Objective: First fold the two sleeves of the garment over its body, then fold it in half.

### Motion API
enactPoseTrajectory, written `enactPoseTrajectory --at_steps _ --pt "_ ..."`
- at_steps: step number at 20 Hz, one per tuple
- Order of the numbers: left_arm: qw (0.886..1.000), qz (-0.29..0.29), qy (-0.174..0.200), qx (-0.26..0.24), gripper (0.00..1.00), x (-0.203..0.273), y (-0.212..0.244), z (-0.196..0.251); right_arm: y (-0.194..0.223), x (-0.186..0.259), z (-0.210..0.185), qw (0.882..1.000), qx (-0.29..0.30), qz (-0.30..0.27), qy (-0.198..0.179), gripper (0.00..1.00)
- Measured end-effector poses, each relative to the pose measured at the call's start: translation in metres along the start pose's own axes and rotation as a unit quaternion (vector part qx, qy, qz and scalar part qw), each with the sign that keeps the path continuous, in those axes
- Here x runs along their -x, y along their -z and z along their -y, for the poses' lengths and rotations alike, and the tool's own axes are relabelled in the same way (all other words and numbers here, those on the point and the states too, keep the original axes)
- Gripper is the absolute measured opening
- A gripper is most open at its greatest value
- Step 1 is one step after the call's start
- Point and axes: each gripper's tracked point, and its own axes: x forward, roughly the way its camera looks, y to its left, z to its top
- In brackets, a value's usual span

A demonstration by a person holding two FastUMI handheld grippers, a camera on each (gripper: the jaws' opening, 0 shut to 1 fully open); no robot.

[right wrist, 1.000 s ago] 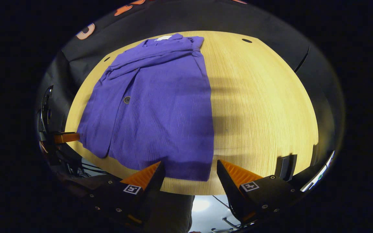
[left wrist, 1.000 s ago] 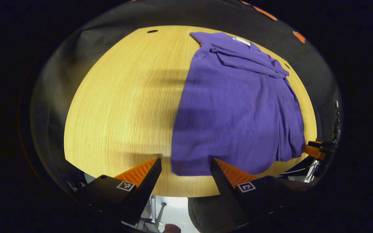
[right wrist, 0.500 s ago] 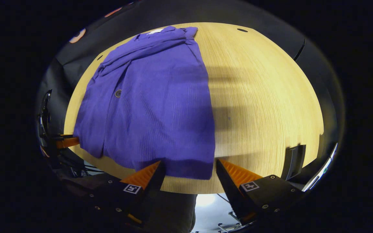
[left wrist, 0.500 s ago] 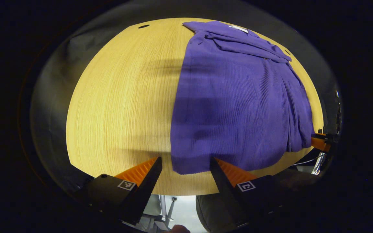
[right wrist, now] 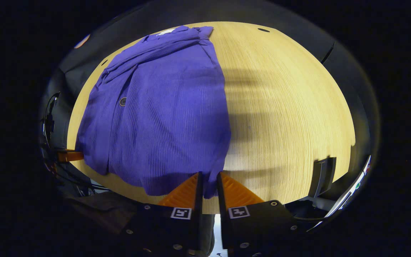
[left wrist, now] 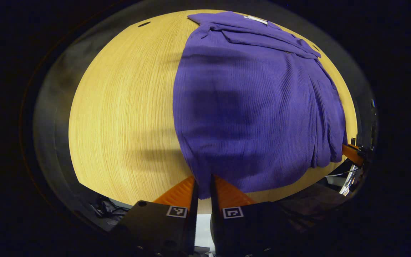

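Note:
A purple ribbed garment (left wrist: 252, 103) lies lengthwise on the wooden table (left wrist: 120, 107), collar at the far end, both sleeves folded across its upper body. My left gripper (left wrist: 202, 187) is shut on the near left corner of its hem, the cloth pinched between the orange fingers. In the right gripper view the same garment (right wrist: 162, 107) shows a dark button on its front, and my right gripper (right wrist: 208, 185) is shut on the near right hem corner. The hem rises slightly off the table at both corners.
The table (right wrist: 284, 114) has a small round hole (right wrist: 263, 30) near its far edge. A black upright piece (right wrist: 321, 176) stands at the table's near right edge. The other gripper's orange finger (right wrist: 70, 155) shows at the left edge of the right gripper view.
Both grippers moved forward onto the hem corners and went from open to shut on the cloth. The hem edge has bunched and lifted a little.

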Motion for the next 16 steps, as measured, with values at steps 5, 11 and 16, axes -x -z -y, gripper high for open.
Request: enactPoseTrajectory --at_steps 5,11,16 --pt "1.0 -0.009 0.014 -0.006 0.11 0.003 0.001 0.001 0.0 0.004 -0.006 0.999 -0.021 -0.02 -0.014 0.04" --pt "0.999 0.014 0.037 0.01 0.09 0.036 -0.007 -0.006 -0.018 0.038 -0.014 0.999 -0.034 -0.011 -0.039 0.03" --pt "0.997 0.056 0.045 -0.007 0.08 0.074 -0.034 -0.002 -0.037 0.064 -0.018 0.998 -0.026 0.006 -0.053 0.03"
